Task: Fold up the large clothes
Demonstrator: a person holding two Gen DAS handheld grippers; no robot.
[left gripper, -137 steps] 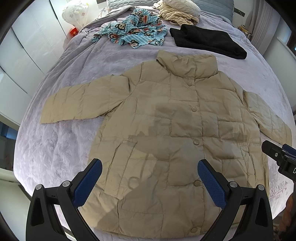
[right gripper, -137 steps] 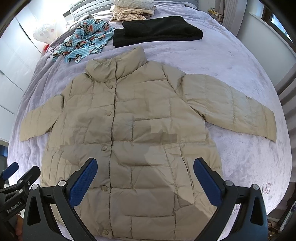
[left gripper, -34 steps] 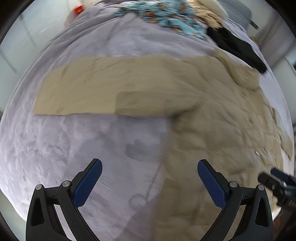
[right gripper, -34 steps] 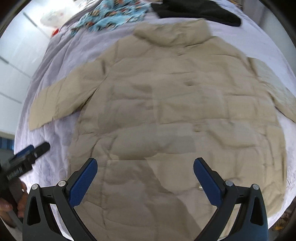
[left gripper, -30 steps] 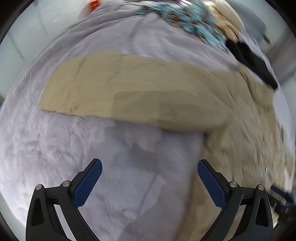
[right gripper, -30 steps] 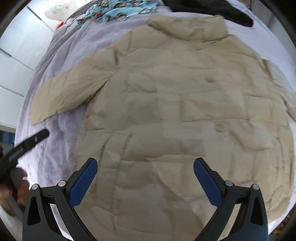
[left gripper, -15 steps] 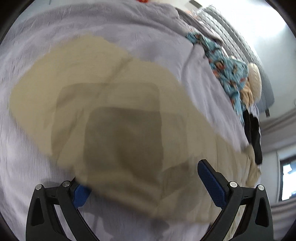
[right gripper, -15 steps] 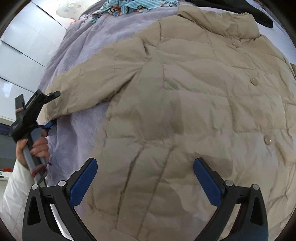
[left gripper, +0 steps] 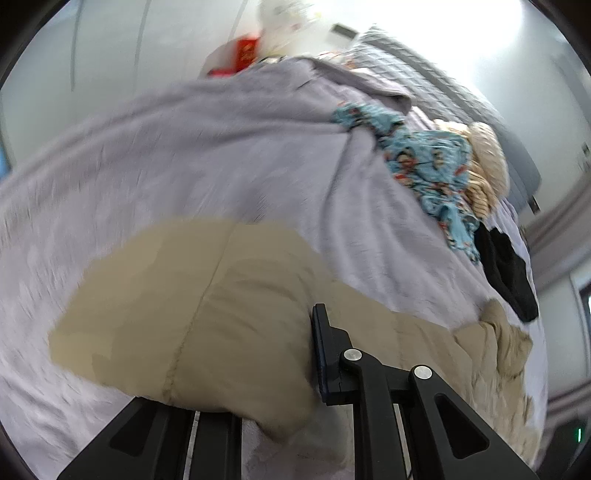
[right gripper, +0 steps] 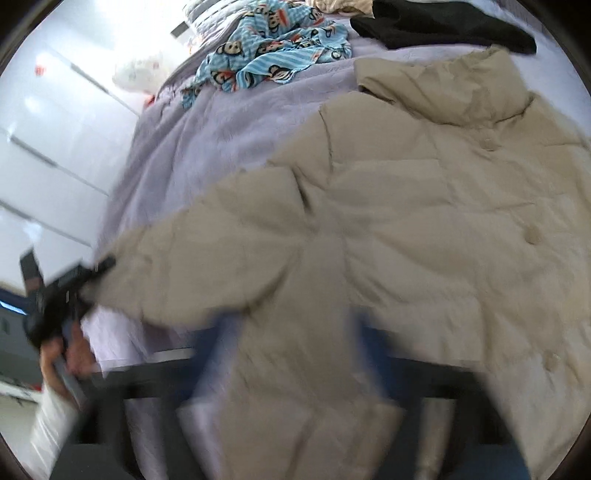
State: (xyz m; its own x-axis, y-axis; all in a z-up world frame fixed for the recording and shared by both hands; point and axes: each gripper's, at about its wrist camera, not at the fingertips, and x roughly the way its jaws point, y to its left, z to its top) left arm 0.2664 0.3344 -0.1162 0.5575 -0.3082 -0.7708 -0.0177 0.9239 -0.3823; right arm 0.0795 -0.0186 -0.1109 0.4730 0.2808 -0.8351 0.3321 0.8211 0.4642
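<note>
A beige puffer jacket [right gripper: 406, 221] lies face up on a lilac bed blanket [right gripper: 229, 122]. Its left sleeve [left gripper: 184, 295] fills the lower part of the left wrist view. My left gripper [left gripper: 258, 369] is closing on the sleeve near the cuff; one black finger [left gripper: 325, 350] presses its side and the other is hidden under the fabric. The right wrist view shows that gripper [right gripper: 70, 291] at the sleeve end, held by a hand [right gripper: 66, 354]. My right gripper [right gripper: 295, 339], blurred, is closing on a bunched ridge of the jacket's side below the armpit.
A blue monkey-print garment [right gripper: 273, 40], a black garment [right gripper: 443, 26] and a striped beige one [left gripper: 484, 162] lie toward the head of the bed. White wardrobe doors [right gripper: 55, 129] stand along the left side. The bed edge is close under the left gripper.
Both grippers have come in low over the jacket and gone from wide open to closed on fabric: the left on the sleeve end, the right on the jacket's left side.
</note>
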